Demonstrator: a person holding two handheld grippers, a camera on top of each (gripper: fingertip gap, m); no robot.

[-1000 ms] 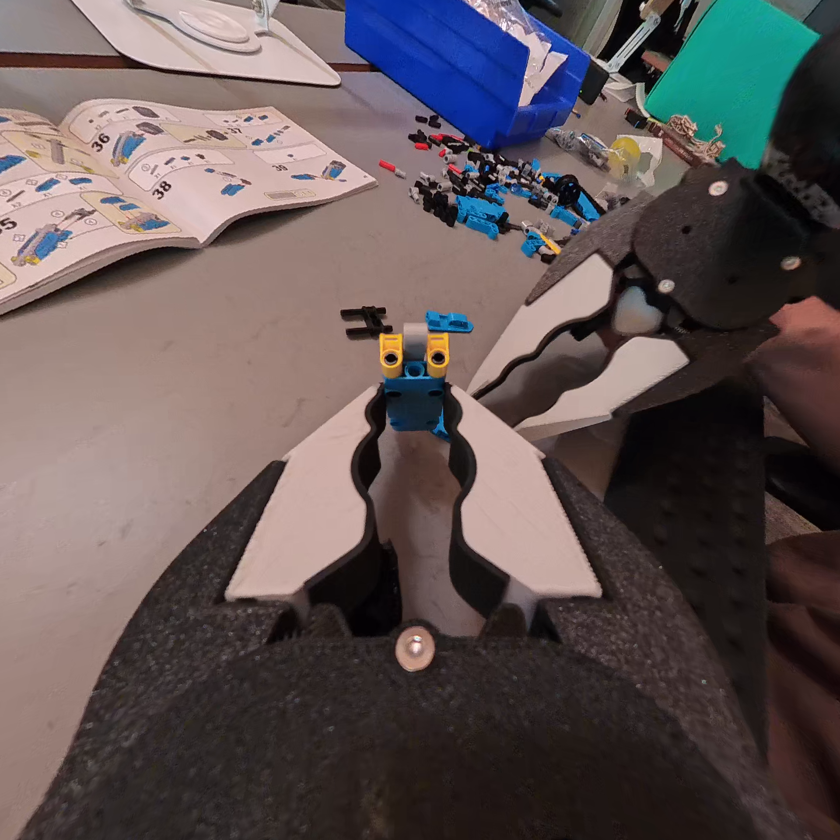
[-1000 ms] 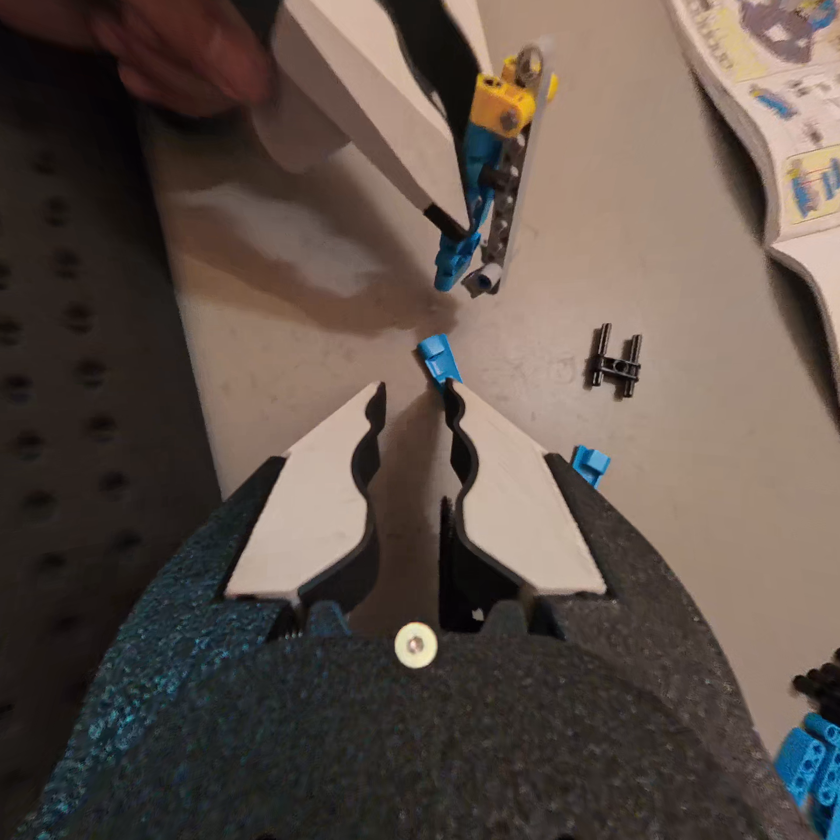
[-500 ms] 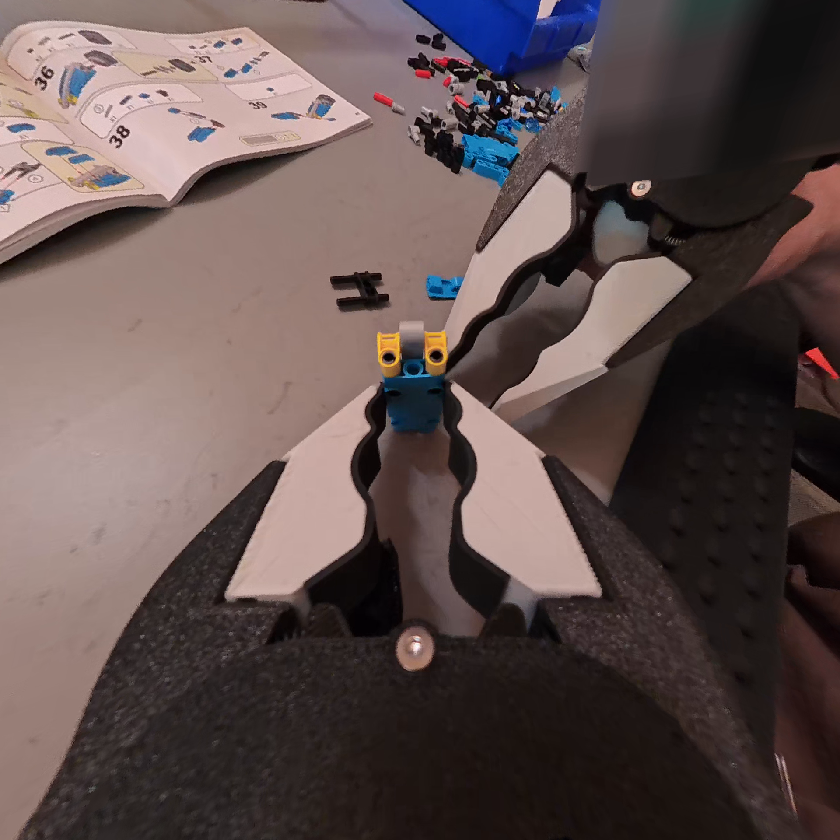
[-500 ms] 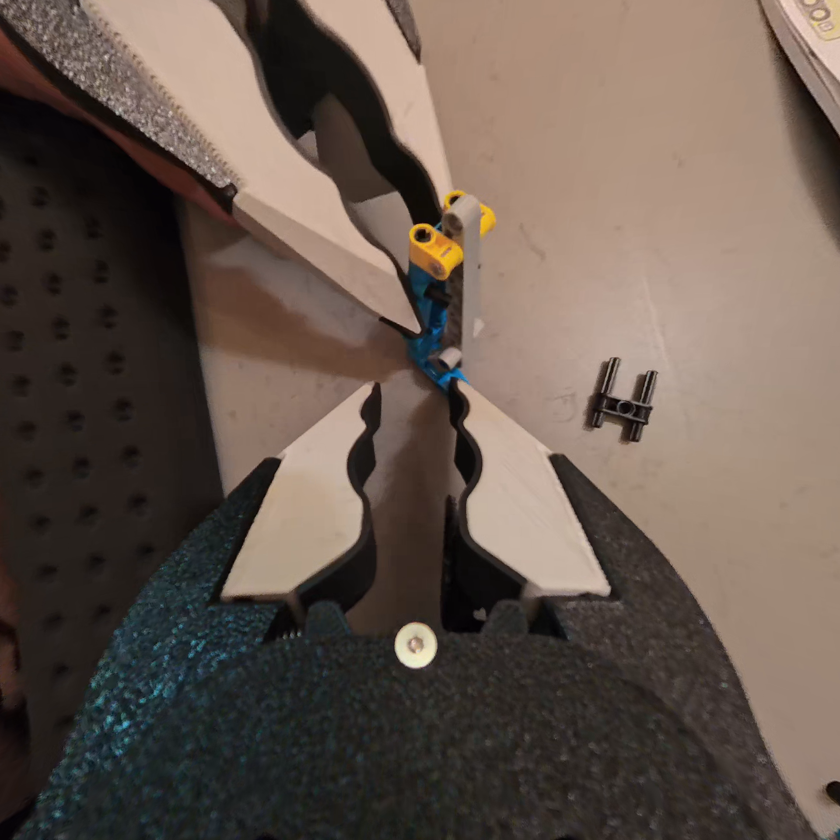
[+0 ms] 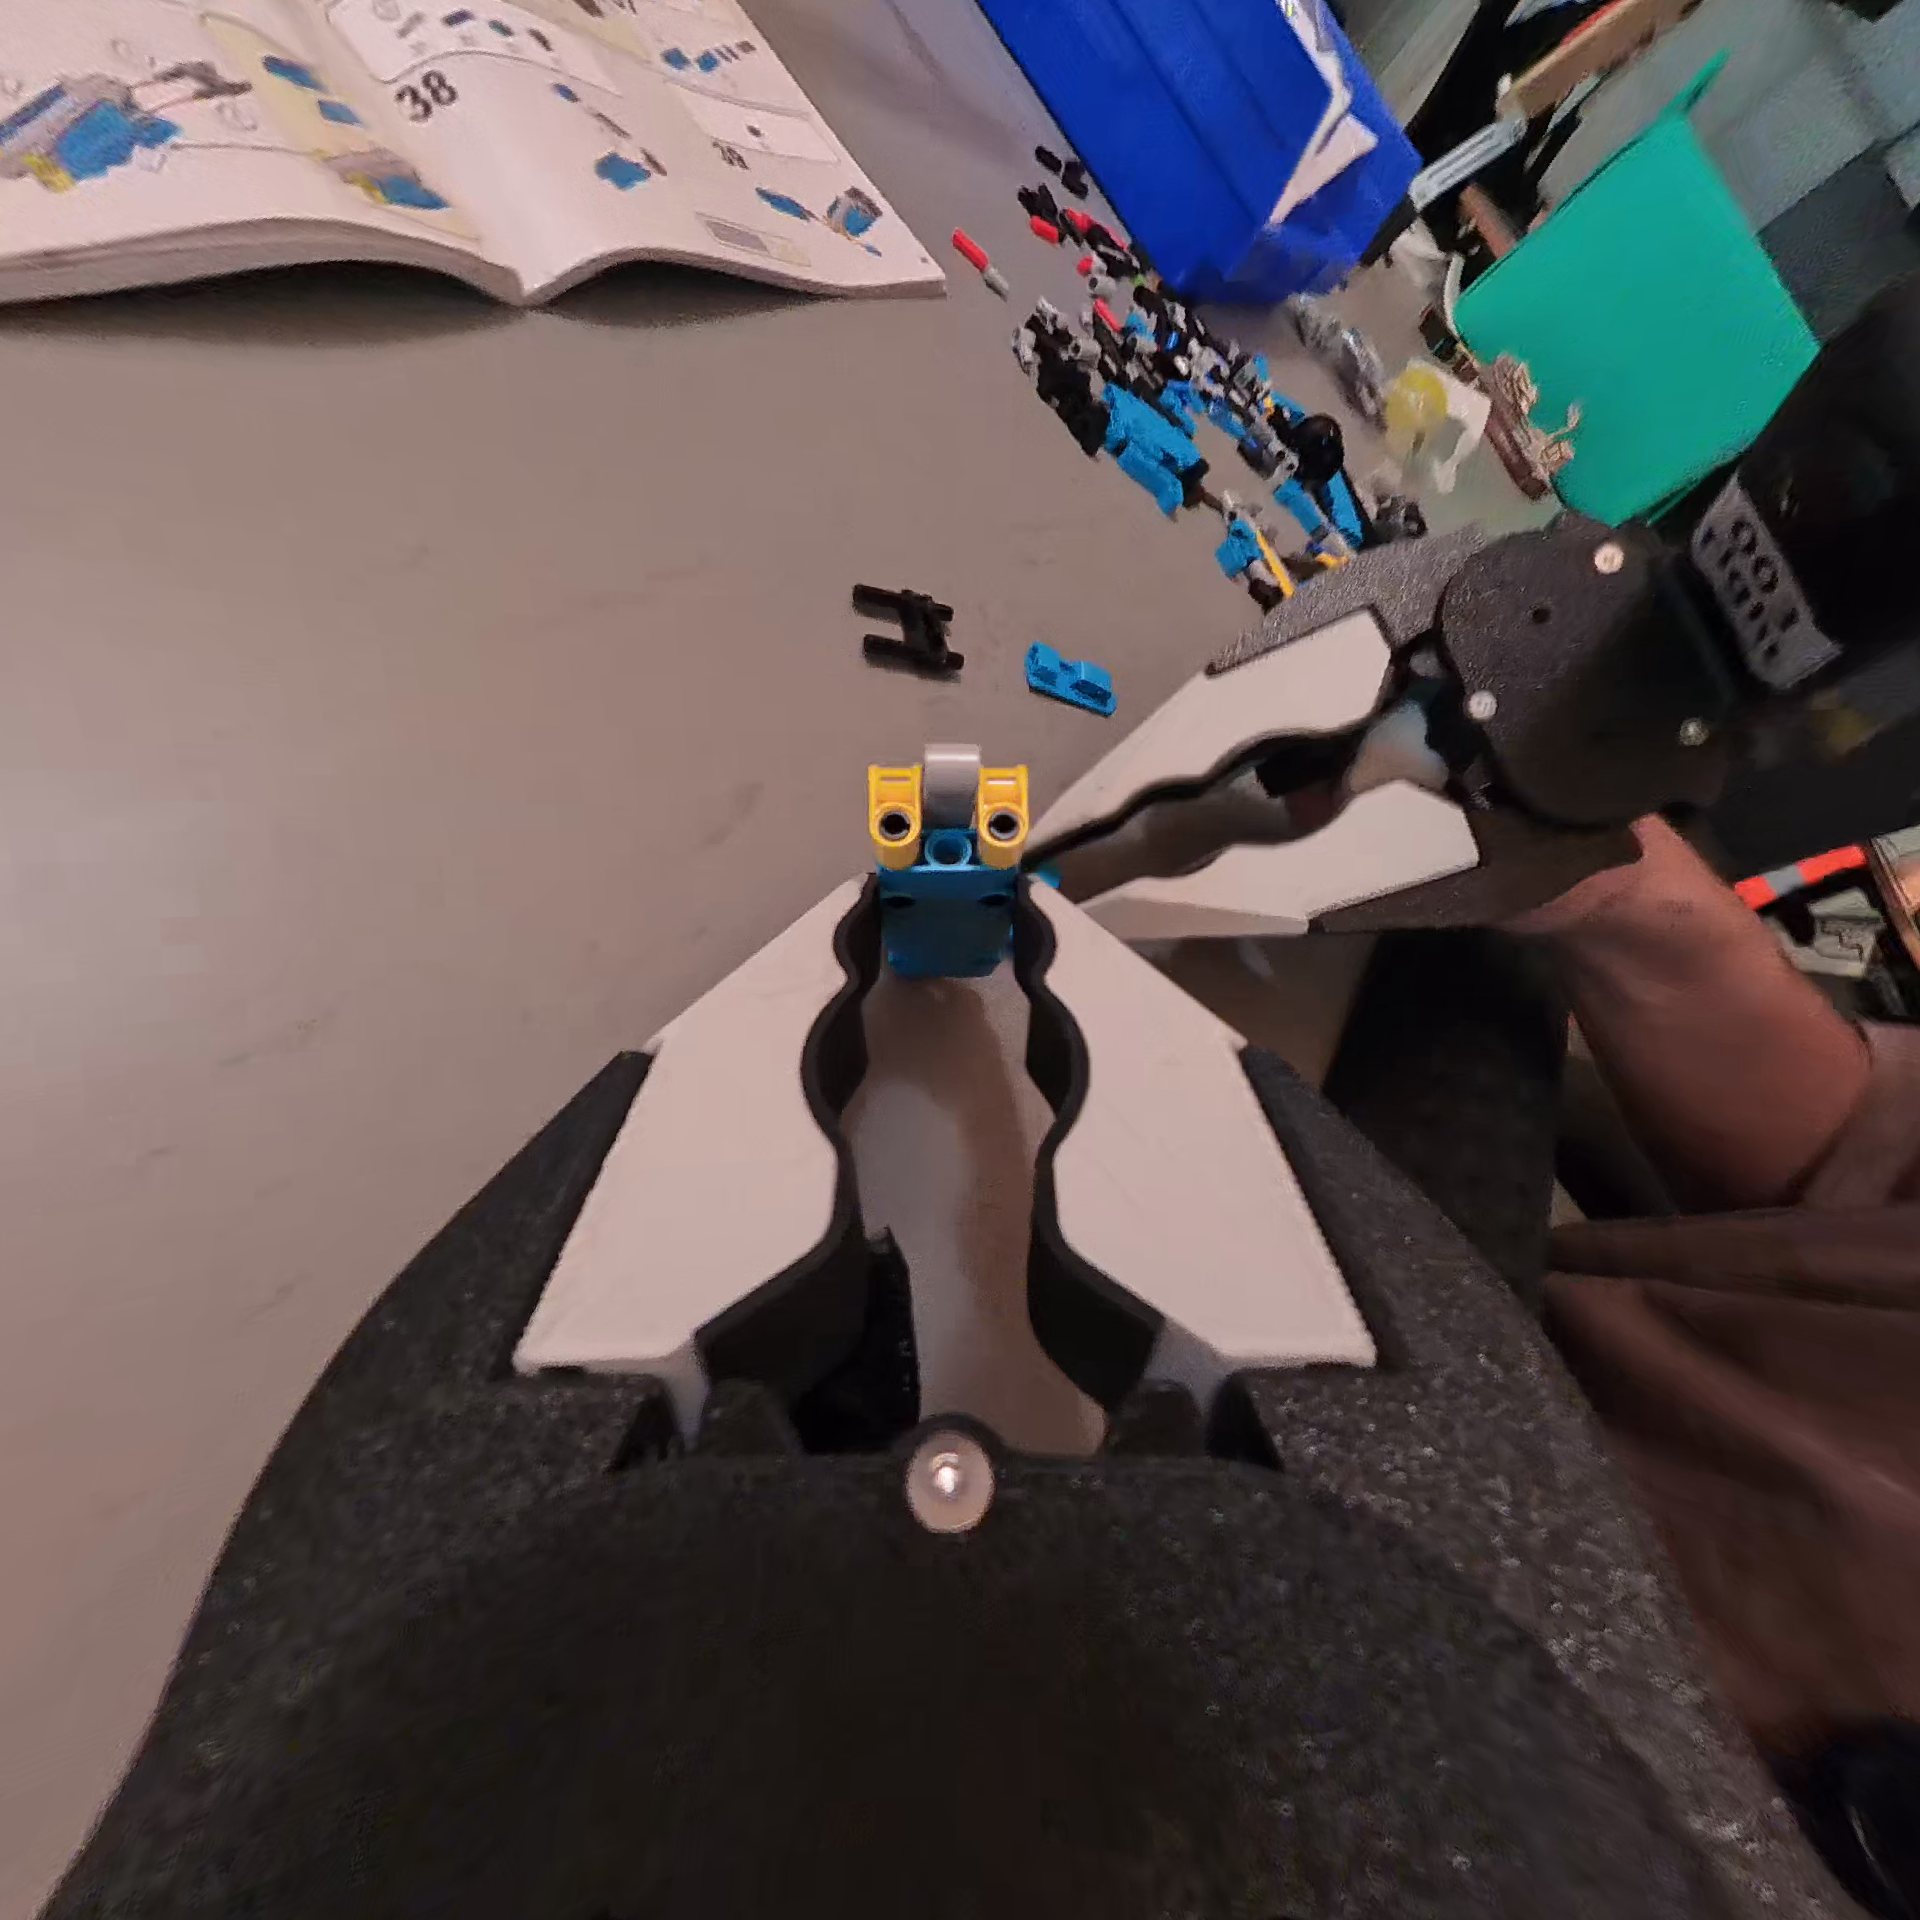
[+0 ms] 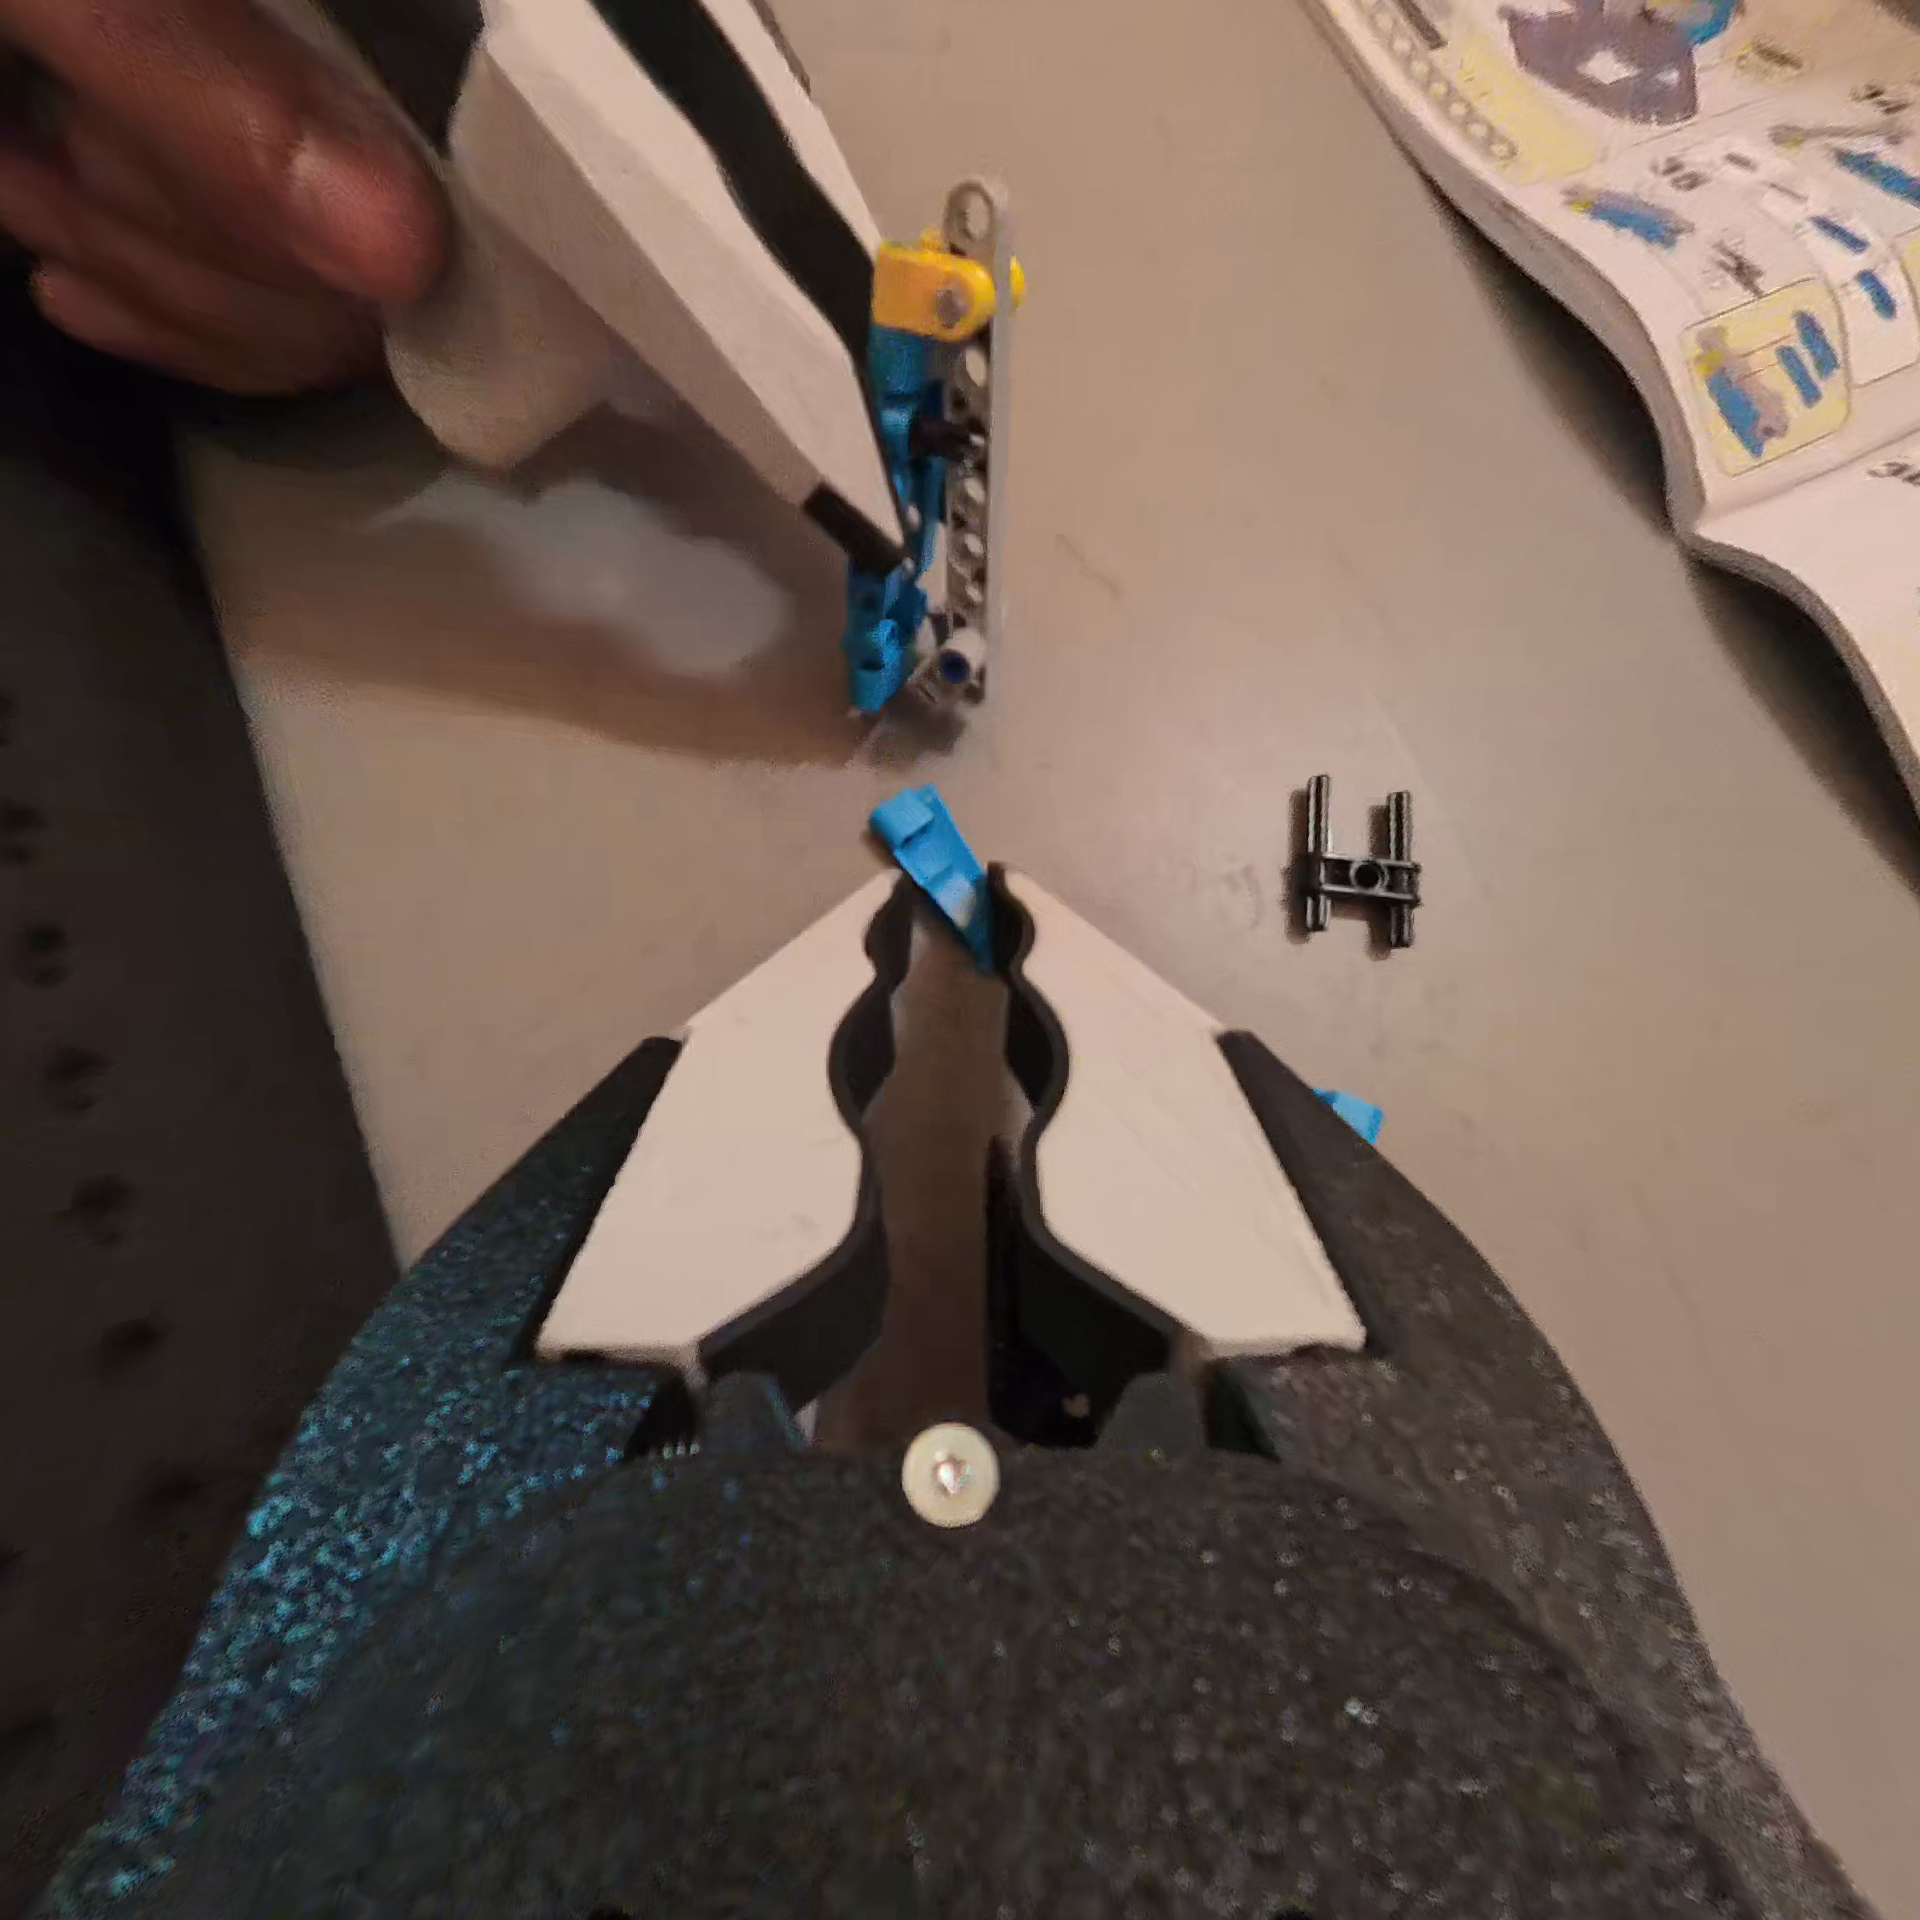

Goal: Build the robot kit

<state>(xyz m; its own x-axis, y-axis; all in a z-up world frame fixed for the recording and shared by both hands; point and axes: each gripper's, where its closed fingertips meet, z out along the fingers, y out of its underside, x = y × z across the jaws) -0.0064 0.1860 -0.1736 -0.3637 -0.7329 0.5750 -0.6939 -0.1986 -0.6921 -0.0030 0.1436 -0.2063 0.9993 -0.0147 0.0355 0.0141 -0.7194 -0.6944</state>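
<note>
Booklet (image 5: 416, 135) far left of left gripper (image 5: 945, 914). Left gripper clamped on blue-yellow-grey brick assembly (image 5: 948, 862), pinched at tips. Black H-shaped piece (image 5: 906, 630) beyond tips. Right gripper (image 6: 951, 914) nearly closed, nipping small blue piece (image 6: 935, 862) at tips, just short of assembly. Loose blue piece (image 5: 1070, 677), brick pile (image 5: 1174, 416) farther right.

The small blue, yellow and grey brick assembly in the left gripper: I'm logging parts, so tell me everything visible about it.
The small blue, yellow and grey brick assembly looks plastic: a blue block below, two yellow holed connectors on top, and a long grey holed beam along its back. The left gripper is shut on the blue block. Its lower end is at the grey tabletop; contact is unclear.
</note>
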